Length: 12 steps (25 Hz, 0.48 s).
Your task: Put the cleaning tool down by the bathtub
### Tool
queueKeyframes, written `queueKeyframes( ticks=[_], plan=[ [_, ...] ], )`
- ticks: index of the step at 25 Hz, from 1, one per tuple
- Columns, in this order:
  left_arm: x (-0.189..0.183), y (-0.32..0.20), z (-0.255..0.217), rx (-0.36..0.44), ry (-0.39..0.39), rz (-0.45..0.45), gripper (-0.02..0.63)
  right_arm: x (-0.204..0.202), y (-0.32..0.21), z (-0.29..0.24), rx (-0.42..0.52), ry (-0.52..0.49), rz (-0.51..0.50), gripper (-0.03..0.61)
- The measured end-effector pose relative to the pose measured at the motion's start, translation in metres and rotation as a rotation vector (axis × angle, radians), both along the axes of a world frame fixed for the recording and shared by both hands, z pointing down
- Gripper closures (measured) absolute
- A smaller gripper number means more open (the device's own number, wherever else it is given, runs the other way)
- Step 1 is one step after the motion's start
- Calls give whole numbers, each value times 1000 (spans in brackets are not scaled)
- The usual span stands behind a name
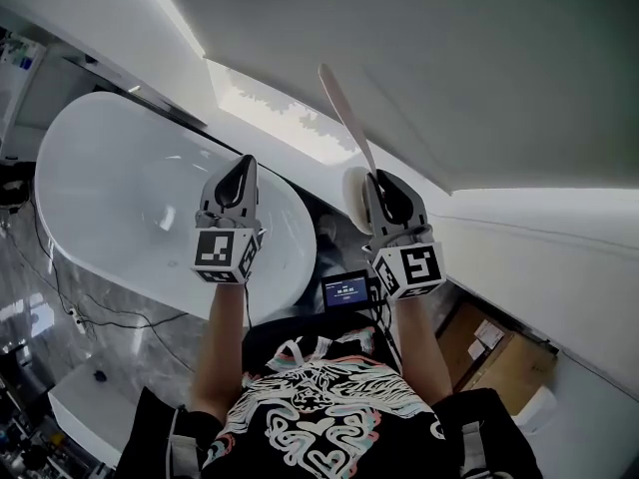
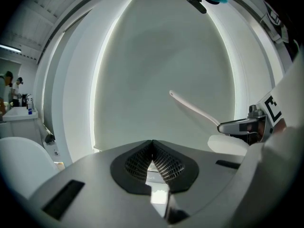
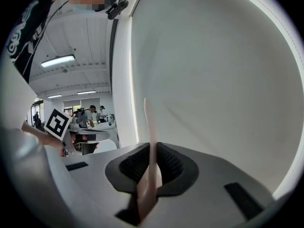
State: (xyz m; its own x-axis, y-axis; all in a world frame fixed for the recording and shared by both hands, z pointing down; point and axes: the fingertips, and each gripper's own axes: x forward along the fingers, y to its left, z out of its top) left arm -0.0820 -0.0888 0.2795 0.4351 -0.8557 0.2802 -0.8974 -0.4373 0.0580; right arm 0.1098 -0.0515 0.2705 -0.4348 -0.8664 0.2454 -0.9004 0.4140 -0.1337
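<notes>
Gripped in the jaws of the right gripper [image 3: 154, 147], the cleaning tool [image 3: 147, 127] is held right of the bathtub [image 1: 110, 183]. The left gripper [image 2: 152, 144] is closed on nothing, nearer the bathtub.

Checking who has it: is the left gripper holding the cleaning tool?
No, the left gripper is shut empty; the right gripper grips the cleaning tool.

There is one bathtub [image 1: 130, 188], one long-handled cleaning tool [image 1: 345, 116], one cardboard box [image 1: 494, 352], one small lit screen [image 1: 346, 290], and two grippers: left gripper [image 1: 243, 163], right gripper [image 1: 377, 178].
</notes>
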Motion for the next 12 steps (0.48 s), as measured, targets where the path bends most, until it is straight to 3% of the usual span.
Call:
queueKeyframes(
  ticks=[12],
  plan=[
    [8, -30, 56, -72, 7, -3, 597, -10, -39, 52, -39, 39, -75, 514]
  ],
)
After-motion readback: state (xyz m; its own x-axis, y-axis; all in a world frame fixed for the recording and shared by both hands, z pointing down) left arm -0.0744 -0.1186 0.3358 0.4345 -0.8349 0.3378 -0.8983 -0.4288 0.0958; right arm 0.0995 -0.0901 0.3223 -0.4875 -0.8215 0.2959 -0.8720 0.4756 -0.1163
